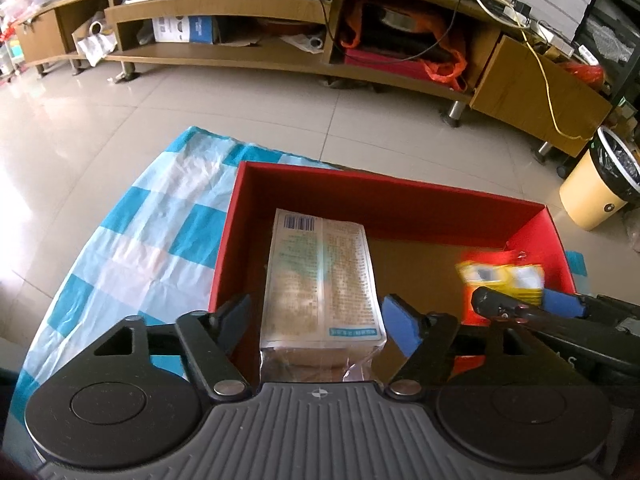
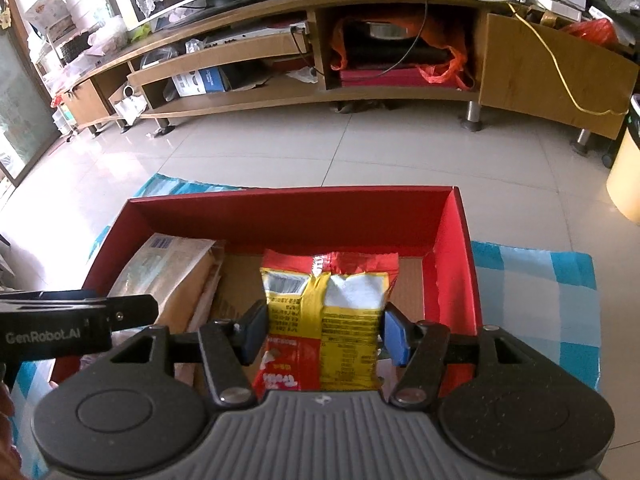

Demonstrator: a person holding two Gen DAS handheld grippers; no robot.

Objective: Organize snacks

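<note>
A red cardboard box [image 1: 384, 196] [image 2: 296, 208] stands on a blue-and-white checked cloth [image 1: 152, 232]. My left gripper [image 1: 318, 320] holds a pale tan snack packet [image 1: 320, 280] between its pads, over the box's left part; it also shows in the right wrist view [image 2: 168, 272]. My right gripper [image 2: 324, 328] is shut on a red-and-yellow snack bag [image 2: 328, 304] above the box's middle right. That bag [image 1: 500, 276] and the right gripper's fingers [image 1: 560, 304] show blurred at the right of the left wrist view.
The cloth [image 2: 536, 296] lies on a low table over a tiled floor [image 1: 200, 100]. A long wooden TV stand [image 1: 280, 52] with cluttered shelves runs along the back. A yellow waste bin [image 1: 596, 184] with a black liner stands to the right.
</note>
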